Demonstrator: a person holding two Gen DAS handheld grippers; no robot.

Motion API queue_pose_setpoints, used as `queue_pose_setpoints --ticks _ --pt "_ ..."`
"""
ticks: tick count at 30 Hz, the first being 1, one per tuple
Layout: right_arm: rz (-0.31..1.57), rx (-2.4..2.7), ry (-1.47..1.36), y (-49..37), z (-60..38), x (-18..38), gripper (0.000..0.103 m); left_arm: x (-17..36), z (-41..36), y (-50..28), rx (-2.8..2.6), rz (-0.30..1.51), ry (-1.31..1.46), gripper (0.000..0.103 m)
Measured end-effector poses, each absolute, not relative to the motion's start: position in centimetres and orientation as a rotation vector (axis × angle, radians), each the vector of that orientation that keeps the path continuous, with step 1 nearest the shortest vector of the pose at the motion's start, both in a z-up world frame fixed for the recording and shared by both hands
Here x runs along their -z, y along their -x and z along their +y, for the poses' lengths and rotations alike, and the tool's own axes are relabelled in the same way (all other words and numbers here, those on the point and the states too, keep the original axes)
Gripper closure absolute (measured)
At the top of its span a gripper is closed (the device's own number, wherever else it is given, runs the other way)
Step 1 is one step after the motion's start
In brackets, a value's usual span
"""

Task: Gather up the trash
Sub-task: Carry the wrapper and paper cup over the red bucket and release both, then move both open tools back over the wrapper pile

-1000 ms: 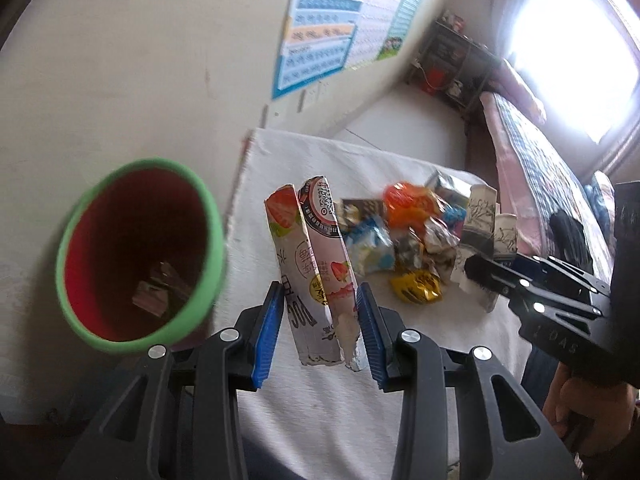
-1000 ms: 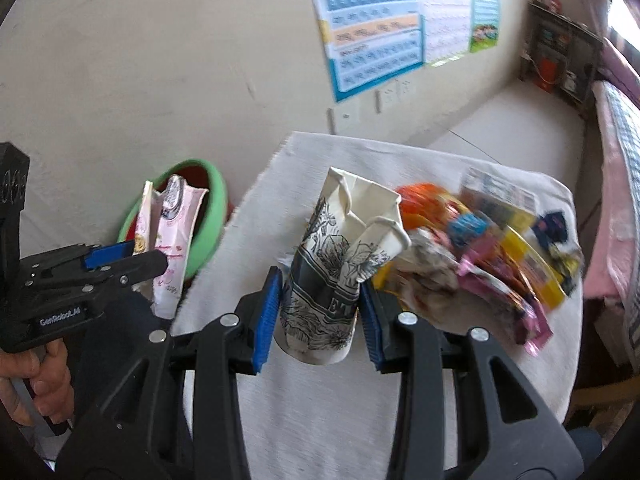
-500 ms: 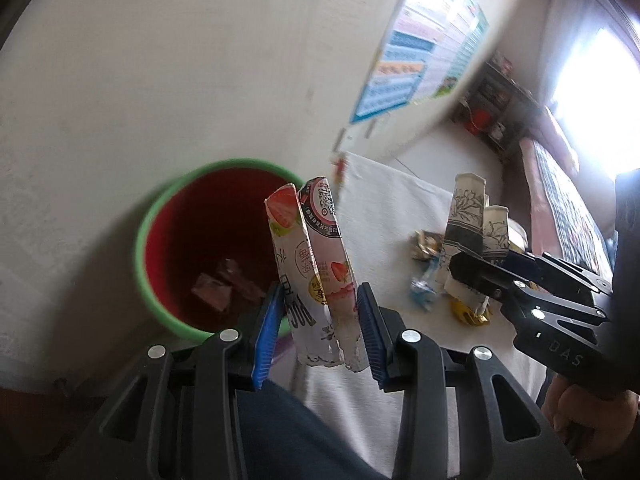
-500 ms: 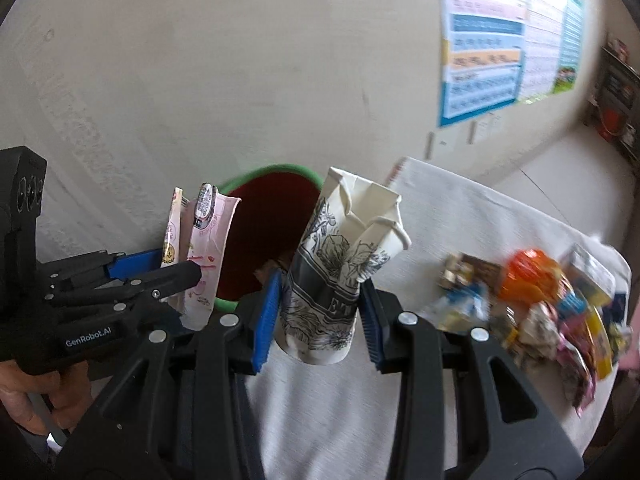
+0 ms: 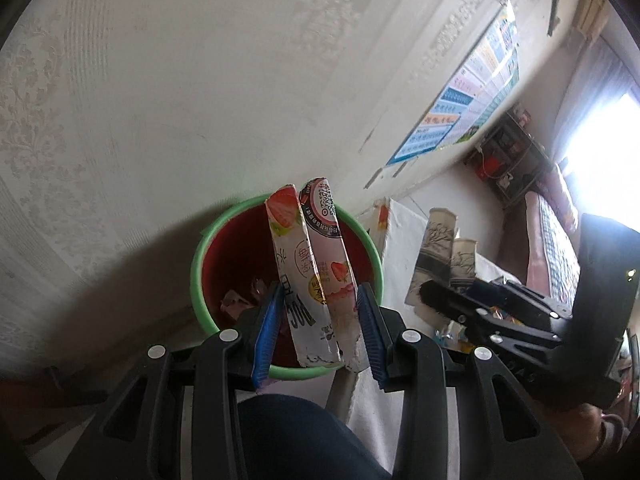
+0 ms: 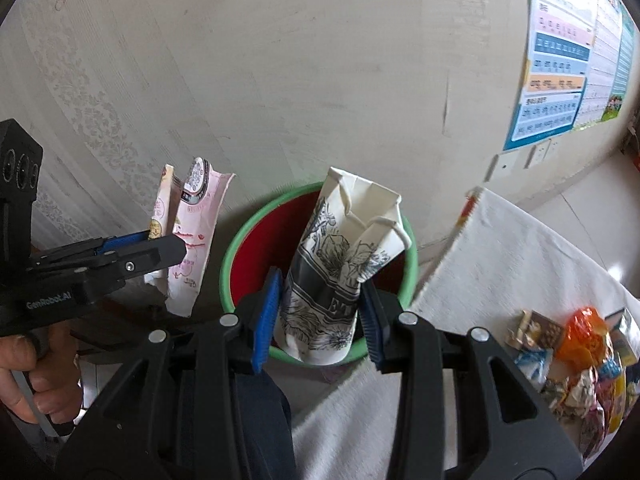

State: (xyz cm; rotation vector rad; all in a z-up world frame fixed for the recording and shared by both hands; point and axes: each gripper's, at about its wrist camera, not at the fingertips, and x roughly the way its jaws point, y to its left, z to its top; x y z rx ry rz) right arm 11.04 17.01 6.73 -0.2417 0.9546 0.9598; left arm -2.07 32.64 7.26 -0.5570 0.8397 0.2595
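While "GenRobot.AI" is read on the left tongs only in the right view, a strawberry carton is clamped there. Over the green-rimmed bin, crushed paper cups, lettered perhaps "ET", are gripped by the right tongs; wrappers remain on the surface.

on the side of the left tool, white letters read "genrobot.ai". the crushed paper cup carried a dark band with the pale letters "et", the rest of the word hidden behind the blue pad. the pink strawberry wrapper bore large black figures that looked like "100" seen upside down, a square code in a round dark badge near its top, and some chinese characters too small to read. on the black body of the right tool, faint raised letters looked like "das". the wall poster had rows of print too small to read.
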Motion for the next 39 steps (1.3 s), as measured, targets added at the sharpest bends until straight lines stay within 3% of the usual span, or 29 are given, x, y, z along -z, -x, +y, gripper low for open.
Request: queue_pose_setpoints --ticks 10,11,12,14,17,27,39 --pt "0.993 -0.984 0.277 -12.1 19.7 -5.4 0.065 -7.9 34.6 1.0 -0.260 0.810 0.593 0.064" --pt "1.002 -0.986 0.281 -12.2 20.0 -5.2 0.061 -7.9 34.7 0.9 -0.262 0.806 0.594 0.059" --pt "1.006 -0.982 0.285 -12.1 20.1 -5.1 0.050 -8.0 34.8 0.8 -0.268 0.804 0.597 0.053" --pt "1.005 -0.970 0.288 -12.2 20.1 -4.9 0.036 -8.1 35.0 0.7 -0.269 0.793 0.610 0.030" --pt "1.008 -0.968 0.292 -12.1 20.2 -4.8 0.032 -8.0 34.9 0.7 -0.268 0.791 0.613 0.020" --pt "1.013 -0.944 0.290 -11.6 17.9 -5.0 0.020 -7.6 33.8 1.2 -0.289 0.808 0.605 0.013" --pt "0.982 -0.820 0.202 -10.9 9.5 -6.7 0.016 -8.0 28.1 0.5 -0.232 0.829 0.534 0.011"
